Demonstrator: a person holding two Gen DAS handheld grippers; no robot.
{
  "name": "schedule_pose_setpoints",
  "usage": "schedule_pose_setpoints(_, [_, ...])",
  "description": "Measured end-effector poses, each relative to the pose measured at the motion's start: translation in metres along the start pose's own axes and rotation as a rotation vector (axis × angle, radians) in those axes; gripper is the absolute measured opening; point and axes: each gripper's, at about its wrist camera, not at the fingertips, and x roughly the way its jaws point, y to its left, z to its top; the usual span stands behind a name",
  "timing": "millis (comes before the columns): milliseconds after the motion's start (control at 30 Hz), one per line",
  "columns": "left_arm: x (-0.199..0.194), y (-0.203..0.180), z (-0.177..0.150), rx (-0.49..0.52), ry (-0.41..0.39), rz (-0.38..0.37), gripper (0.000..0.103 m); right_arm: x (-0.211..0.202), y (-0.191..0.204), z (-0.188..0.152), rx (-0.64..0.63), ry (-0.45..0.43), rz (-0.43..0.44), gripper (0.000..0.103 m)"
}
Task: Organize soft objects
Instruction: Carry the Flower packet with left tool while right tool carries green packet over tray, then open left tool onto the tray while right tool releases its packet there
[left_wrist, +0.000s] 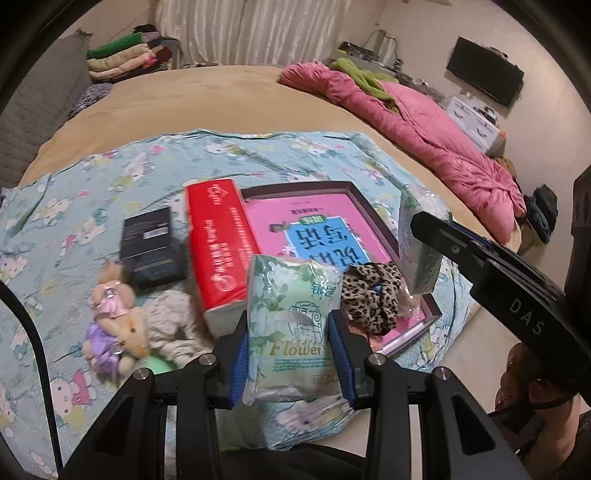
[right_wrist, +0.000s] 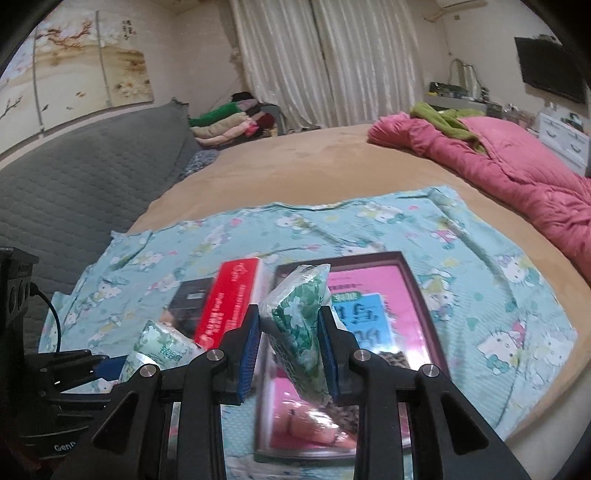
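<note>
The far half of the tan bed (right_wrist: 295, 162) lies bare. Lower down, the red tissue pack (left_wrist: 218, 254), black box (left_wrist: 153, 247), plush toys (left_wrist: 118, 325) and shallow box (left_wrist: 432, 310) crowd the patterned cloth (left_wrist: 92, 199).

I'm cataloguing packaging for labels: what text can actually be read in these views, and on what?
"Flower": tissue pack clamped in the left gripper.
"DAS": right gripper's body.
"GenD", cut off: left gripper's body.
Upside-down Chinese characters: pink book in the tray, unreadable.
White print: red tissue pack, blurred.
Pack in right gripper: no text legible.
</note>
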Motion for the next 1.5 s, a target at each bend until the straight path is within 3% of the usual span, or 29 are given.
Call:
schedule_pose_setpoints(333, [0.042, -0.027, -0.003, 0.055, 0.065, -0.022, 0.04, 0.02, -0.039, -0.018, 0.054, 0.101, -0.1, 0.031])
schedule_pose_setpoints(600, [0.061, -0.032, -0.003, 0.063, 0.085, -0.029, 0.04, 0.04, -0.046, -0.032, 0.054, 0.173, -0.132, 0.031])
schedule_pose_setpoints(1167, [0.083, -0.037, -0.004, 0.072, 0.121, -0.038, 0.04, 0.067, -0.057, -0.052, 0.126, 0.216, -0.108, 0.032])
schedule_pose_setpoints(1500, [0.101, -0.038, -0.007, 0.076, 0.157, -0.045, 0.04, 0.083, -0.067, -0.058, 0.197, 0.206, -0.065, 0.038])
